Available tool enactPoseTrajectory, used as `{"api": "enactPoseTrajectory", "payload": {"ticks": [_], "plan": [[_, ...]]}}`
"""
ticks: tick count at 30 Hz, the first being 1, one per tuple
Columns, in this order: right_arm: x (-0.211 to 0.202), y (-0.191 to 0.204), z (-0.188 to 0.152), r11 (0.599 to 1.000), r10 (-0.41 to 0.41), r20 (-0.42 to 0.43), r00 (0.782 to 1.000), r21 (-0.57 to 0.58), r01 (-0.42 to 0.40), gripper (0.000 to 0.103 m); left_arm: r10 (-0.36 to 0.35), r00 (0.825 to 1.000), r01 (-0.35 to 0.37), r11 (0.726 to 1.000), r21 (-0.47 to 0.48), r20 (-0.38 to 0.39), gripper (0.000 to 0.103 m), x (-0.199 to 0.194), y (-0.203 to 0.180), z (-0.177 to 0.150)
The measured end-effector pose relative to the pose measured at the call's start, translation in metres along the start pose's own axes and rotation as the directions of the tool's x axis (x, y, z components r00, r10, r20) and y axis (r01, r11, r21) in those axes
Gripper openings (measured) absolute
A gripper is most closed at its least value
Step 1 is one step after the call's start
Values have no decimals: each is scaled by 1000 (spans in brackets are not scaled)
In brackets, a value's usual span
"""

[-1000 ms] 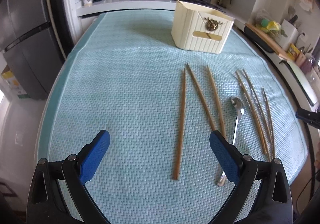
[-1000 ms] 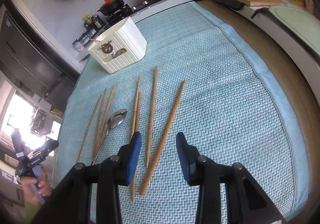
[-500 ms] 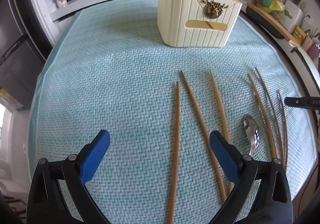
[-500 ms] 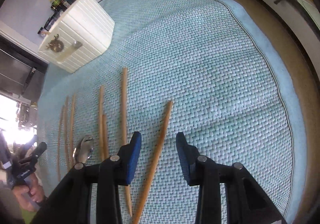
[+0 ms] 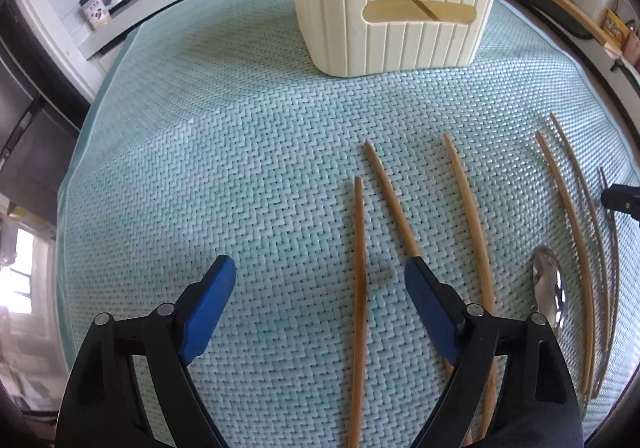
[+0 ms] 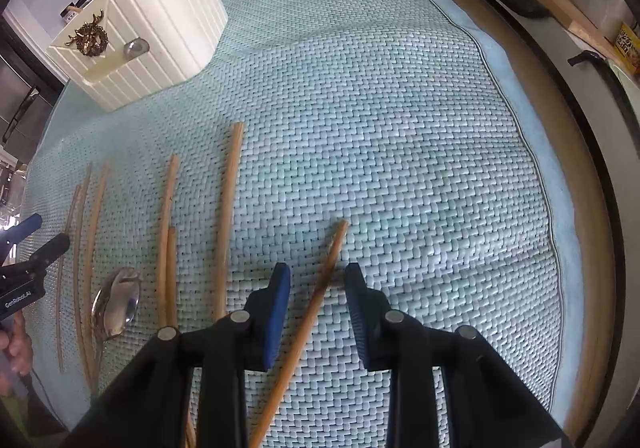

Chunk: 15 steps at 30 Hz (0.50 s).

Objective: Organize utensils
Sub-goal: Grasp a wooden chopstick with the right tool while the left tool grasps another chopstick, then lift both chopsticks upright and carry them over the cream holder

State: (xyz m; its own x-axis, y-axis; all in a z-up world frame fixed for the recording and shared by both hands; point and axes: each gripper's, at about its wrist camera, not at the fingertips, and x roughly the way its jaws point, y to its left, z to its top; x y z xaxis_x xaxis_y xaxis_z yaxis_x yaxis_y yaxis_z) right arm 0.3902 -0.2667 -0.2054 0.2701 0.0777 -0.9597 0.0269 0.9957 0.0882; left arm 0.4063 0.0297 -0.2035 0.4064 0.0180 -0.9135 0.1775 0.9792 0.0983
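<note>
Lowered closer to mat [image 5: 240, 152] since earlier frame, both grippers. Right gripper [image 6: 317, 278]: narrowing astride chopstick [image 6: 320, 288], not yet pinching. Left gripper [image 5: 320, 276]: wide, closing over another chopstick [image 5: 359, 268]. Beyond: spoon [image 5: 550, 288], holder [image 5: 384, 0].

The left gripper [image 5: 320, 288] is angled steeply downward, its jaws wide apart and closing. The right gripper [image 6: 317, 280] is likewise pointed steeply downward, its jaws narrowly spaced and closing; no contact at the blue pads [image 6: 280, 300] is observed.

Matt wooden chopsticks [image 5: 359, 288], glossy metal spoon [image 5: 550, 290], woven mat [image 5: 240, 168]
</note>
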Motion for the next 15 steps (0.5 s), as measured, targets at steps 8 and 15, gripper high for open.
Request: {"api": "enactPoseTrajectory", "payload": {"ticks": [8,15], "plan": [[-4,-2,-5,997,-38,19,999,-73,39,14,-81,997,81,996,-48,1,29,5,14,6],[-14,-9,-11,996,58,50,997,-71,-54,6,-78,997,79,997,22,-11,3,-5,1,12]]}}
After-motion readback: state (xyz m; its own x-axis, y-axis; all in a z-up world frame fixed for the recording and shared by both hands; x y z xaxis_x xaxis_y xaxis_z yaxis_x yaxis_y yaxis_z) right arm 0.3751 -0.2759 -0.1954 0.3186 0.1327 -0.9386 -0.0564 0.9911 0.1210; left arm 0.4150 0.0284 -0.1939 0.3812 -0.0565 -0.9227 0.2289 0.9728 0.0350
